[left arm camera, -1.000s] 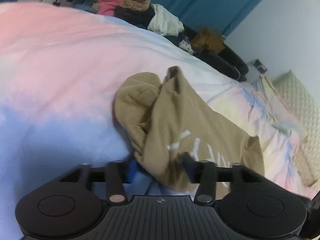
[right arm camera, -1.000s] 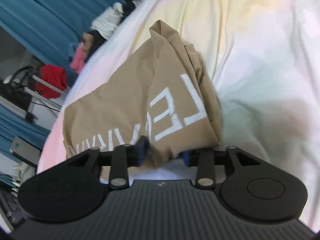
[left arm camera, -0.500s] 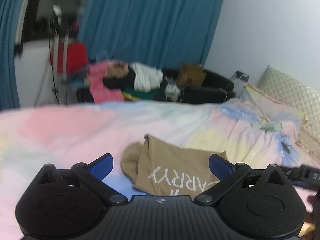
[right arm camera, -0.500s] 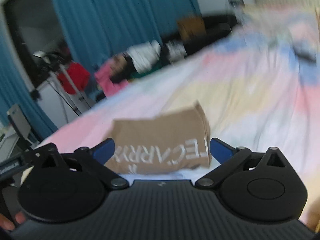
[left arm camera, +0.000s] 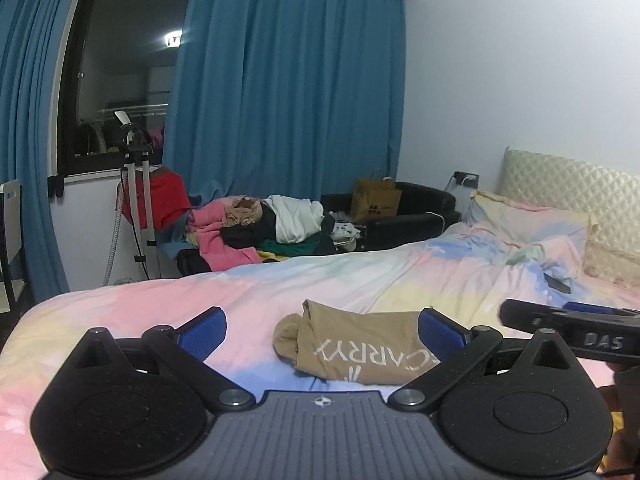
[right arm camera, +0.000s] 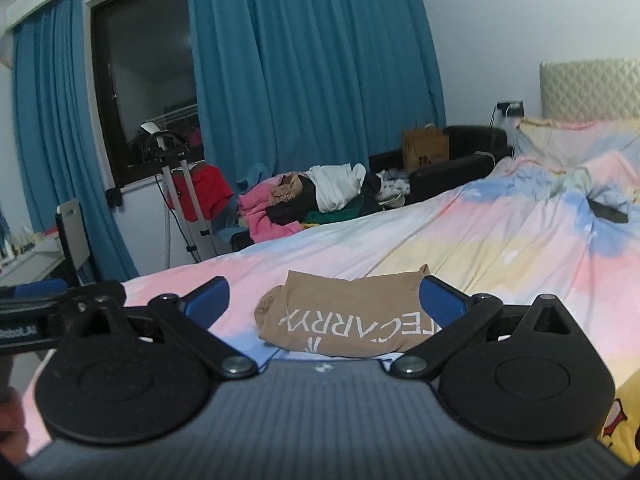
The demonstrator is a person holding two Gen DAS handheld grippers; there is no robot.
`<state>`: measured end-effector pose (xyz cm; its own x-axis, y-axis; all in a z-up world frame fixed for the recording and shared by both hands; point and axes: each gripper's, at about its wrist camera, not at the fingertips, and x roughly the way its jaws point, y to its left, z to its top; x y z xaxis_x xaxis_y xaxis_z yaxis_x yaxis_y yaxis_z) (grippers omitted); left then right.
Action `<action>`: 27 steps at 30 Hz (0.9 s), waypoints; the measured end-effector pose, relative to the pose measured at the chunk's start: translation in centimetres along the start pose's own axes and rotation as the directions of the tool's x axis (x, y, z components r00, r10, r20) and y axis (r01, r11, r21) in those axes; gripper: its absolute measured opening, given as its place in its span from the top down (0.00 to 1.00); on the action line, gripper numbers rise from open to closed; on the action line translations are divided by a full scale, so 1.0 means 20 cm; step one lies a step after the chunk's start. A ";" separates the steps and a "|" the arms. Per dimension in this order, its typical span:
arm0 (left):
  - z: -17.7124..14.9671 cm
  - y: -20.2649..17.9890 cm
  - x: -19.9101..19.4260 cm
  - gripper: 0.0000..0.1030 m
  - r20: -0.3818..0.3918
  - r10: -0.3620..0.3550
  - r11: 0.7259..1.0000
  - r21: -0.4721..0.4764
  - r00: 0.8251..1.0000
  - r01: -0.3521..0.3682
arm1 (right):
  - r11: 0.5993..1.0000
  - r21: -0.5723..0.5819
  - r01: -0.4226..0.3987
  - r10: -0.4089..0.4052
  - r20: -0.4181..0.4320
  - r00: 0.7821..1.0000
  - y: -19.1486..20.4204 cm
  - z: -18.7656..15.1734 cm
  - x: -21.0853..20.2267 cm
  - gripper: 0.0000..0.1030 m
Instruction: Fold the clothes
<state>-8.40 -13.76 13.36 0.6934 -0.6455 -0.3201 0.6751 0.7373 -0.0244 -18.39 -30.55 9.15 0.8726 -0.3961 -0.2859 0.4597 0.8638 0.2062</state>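
Note:
A tan shirt with white lettering lies folded into a compact bundle on the pastel bedspread; in the right wrist view the tan shirt sits just beyond the fingers. My left gripper hovers above and short of it, open, with nothing between its blue pads. My right gripper is likewise open and empty, raised off the bed. The right gripper's body shows at the right edge of the left wrist view. The left gripper's body shows at the left edge of the right wrist view.
A pile of unfolded clothes lies on a low black sofa past the bed's far side, beside a brown paper bag. A stand with a red garment, blue curtains, pillows and a headboard, and a dark phone on the bedspread.
Both grippers let go of the tan shirt, opened wide, and rose back from the bed, rolling upright. The shirt now lies folded and flat on the bedspread.

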 end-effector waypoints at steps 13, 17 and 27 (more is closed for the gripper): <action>-0.25 0.10 -0.01 0.00 -0.012 0.049 0.998 -0.029 0.999 -0.049 | 0.994 -0.095 0.058 -0.058 0.004 0.998 0.12 -0.25 0.03 0.00; -0.31 0.15 0.01 0.00 -0.041 0.052 0.997 -0.048 0.998 -0.054 | 0.991 -0.108 0.078 -0.081 -0.020 0.997 0.14 -0.32 0.07 0.00; -0.40 0.17 0.03 0.00 -0.053 0.066 0.997 -0.039 0.996 -0.069 | 0.990 -0.098 0.098 -0.095 0.032 0.995 0.14 -0.37 0.04 0.00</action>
<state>-7.66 -9.99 5.44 0.7224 -0.5835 -0.3710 0.6156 0.7871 -0.0391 -17.53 -26.17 2.64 0.8296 -0.4865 -0.2740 0.5246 0.8472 0.0840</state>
